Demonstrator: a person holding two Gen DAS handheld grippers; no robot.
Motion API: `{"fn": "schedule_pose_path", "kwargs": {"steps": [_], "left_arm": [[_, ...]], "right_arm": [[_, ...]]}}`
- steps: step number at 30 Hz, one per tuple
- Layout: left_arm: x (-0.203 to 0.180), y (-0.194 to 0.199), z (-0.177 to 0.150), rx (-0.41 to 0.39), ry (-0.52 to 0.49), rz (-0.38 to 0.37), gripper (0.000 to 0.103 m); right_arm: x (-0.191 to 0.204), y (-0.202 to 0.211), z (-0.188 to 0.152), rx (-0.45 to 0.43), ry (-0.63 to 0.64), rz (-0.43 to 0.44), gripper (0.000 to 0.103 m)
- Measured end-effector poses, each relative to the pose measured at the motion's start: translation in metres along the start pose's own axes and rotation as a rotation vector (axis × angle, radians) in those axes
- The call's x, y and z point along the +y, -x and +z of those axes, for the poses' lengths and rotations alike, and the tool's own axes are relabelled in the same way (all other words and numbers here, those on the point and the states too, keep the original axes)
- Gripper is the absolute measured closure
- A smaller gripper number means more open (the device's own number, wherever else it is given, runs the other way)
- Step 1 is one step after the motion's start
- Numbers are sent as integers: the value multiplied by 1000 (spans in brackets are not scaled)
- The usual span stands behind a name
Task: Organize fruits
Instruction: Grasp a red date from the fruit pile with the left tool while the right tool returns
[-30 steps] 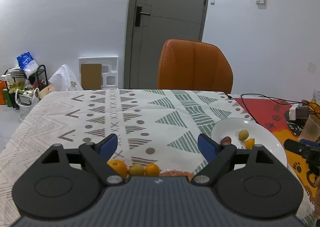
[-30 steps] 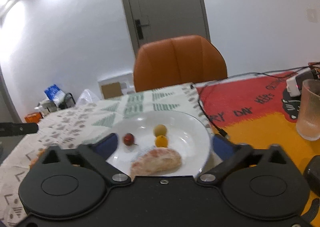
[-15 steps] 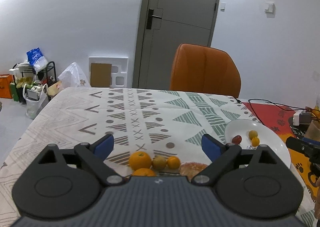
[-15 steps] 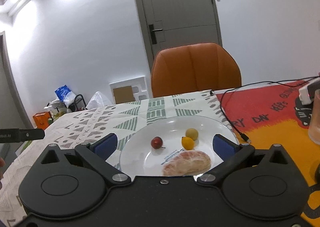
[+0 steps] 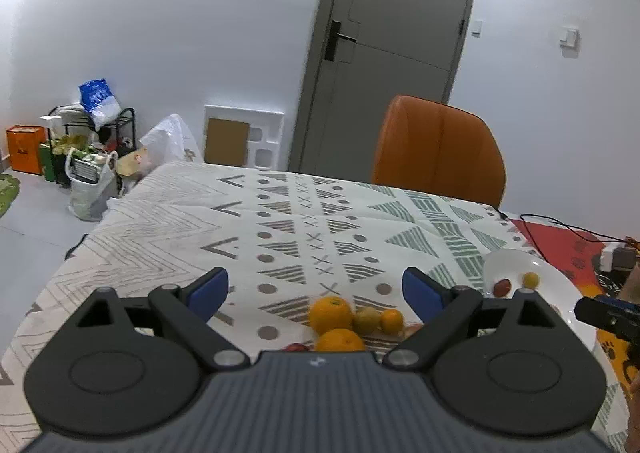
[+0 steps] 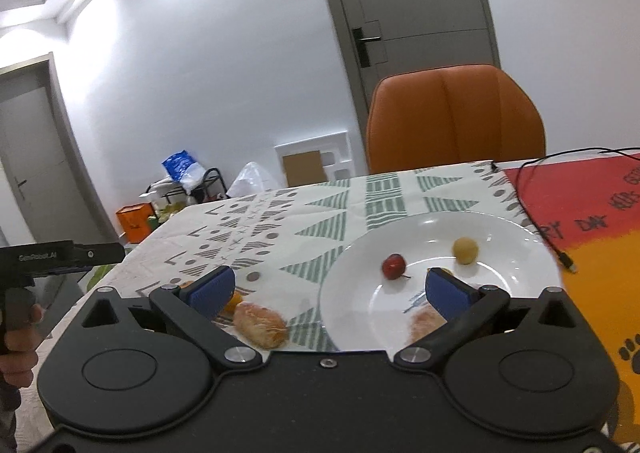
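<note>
A white plate (image 6: 500,229) holds a red cherry (image 6: 393,265), a yellow-green fruit (image 6: 465,250) and a peeled citrus piece (image 6: 426,324). Another peeled piece (image 6: 260,323) lies on the tablecloth left of the plate. In the left wrist view, two oranges (image 5: 330,312), a green fruit (image 5: 367,319) and a small orange (image 5: 391,321) sit in a cluster on the cloth. My left gripper (image 5: 316,287) is open and empty above the cluster. My right gripper (image 6: 328,287) is open and empty over the plate's left edge. The plate (image 5: 560,293) also shows at the right of the left wrist view.
An orange chair (image 5: 438,151) stands at the table's far side. A black cable (image 6: 536,189) runs over the red and orange mat (image 6: 592,221) right of the plate. Bags and a rack (image 5: 80,157) stand on the floor to the left.
Both grippers have pulled back and swung left. More of the fruit cluster shows under the left gripper. The peeled piece on the cloth has come into the right wrist view.
</note>
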State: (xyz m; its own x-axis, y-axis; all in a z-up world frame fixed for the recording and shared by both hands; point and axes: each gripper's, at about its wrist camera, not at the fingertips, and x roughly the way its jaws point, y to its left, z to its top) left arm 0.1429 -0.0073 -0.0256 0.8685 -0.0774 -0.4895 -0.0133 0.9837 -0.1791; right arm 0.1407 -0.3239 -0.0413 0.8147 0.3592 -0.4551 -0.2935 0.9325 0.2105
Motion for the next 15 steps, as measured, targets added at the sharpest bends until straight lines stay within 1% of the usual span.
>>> {"fn": "schedule_pose_path", "kwargs": {"steps": [4, 6, 8, 11, 15], "left_arm": [[11, -1, -4, 4, 20, 12, 16], [15, -3, -6, 15, 23, 19, 23], [19, -4, -9, 24, 26, 19, 27], [23, -5, -14, 27, 31, 25, 32], [29, -9, -19, 48, 42, 23, 43]], "right_arm": [[7, -3, 0, 5, 17, 24, 0], [10, -6, 0, 7, 29, 27, 0], [13, -9, -1, 11, 36, 34, 2], [18, -15, -2, 24, 46, 44, 10], [24, -22, -4, 39, 58, 58, 20]]}}
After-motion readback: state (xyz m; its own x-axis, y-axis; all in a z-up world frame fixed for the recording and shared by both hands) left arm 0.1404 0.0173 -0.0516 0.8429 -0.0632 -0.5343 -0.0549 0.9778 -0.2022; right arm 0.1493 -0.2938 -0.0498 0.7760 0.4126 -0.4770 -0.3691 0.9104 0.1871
